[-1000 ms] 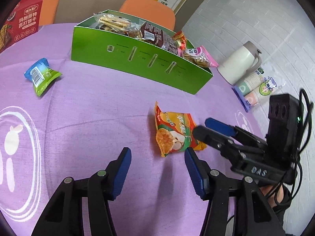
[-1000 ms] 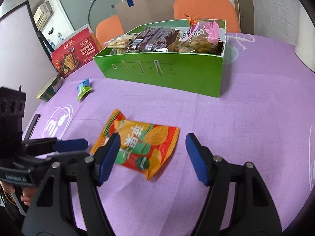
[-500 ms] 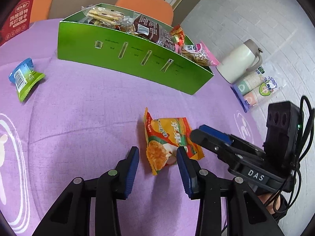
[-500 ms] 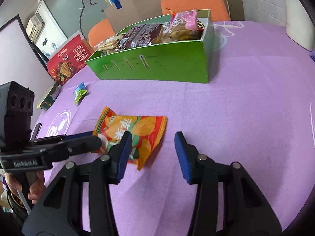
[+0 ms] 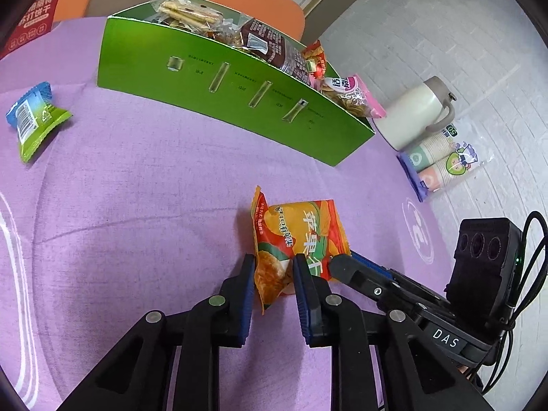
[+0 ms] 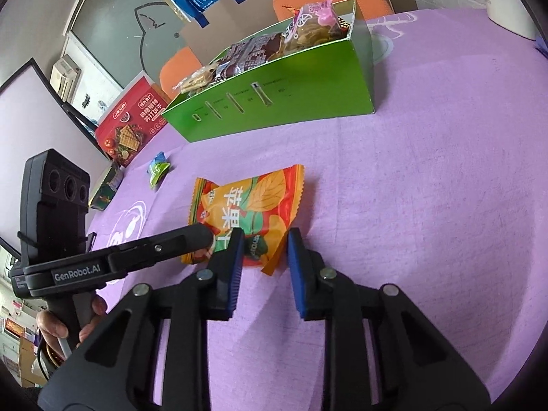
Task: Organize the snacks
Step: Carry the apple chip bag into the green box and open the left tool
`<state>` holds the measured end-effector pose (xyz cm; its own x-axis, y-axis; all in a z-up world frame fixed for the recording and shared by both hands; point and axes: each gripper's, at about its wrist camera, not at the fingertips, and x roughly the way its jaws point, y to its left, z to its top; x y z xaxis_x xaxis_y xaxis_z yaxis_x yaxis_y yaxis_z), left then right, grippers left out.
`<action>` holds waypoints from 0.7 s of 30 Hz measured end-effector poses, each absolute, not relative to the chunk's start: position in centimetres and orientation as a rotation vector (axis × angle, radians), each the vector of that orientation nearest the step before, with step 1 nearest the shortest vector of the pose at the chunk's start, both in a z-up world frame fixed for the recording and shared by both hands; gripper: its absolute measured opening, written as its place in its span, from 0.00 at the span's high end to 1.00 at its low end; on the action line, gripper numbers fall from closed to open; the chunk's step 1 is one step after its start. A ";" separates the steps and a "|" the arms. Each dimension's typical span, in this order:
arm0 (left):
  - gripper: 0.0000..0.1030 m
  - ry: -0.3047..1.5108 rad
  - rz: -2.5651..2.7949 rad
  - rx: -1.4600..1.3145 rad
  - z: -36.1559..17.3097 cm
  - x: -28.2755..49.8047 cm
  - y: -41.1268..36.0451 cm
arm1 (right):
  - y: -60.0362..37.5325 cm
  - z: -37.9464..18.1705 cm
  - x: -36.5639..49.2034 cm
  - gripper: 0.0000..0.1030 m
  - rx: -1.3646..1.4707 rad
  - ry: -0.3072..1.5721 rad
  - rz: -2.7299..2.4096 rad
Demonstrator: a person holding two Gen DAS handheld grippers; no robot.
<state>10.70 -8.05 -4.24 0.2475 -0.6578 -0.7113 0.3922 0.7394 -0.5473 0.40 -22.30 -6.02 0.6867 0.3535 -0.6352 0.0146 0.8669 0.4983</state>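
Both angled down: left gripper and right gripper jaws closing on opposite near corners of orange apple-chip packet lying on purple tablecloth, short of green snack box.

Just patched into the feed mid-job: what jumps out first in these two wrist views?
The orange snack packet lying on the purple tablecloth grabs the eye: the left gripper and the right gripper are both closing on its near edge, side by side. Behind it stands the bright green box, already stuffed with snacks. A small blue-green packet lies alone, far left in the left wrist view.
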 end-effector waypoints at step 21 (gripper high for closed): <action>0.81 0.882 -0.745 -0.202 6.7 13.1 -7.8 | -20.8 4.6 4.5 0.84 0.380 0.587 0.199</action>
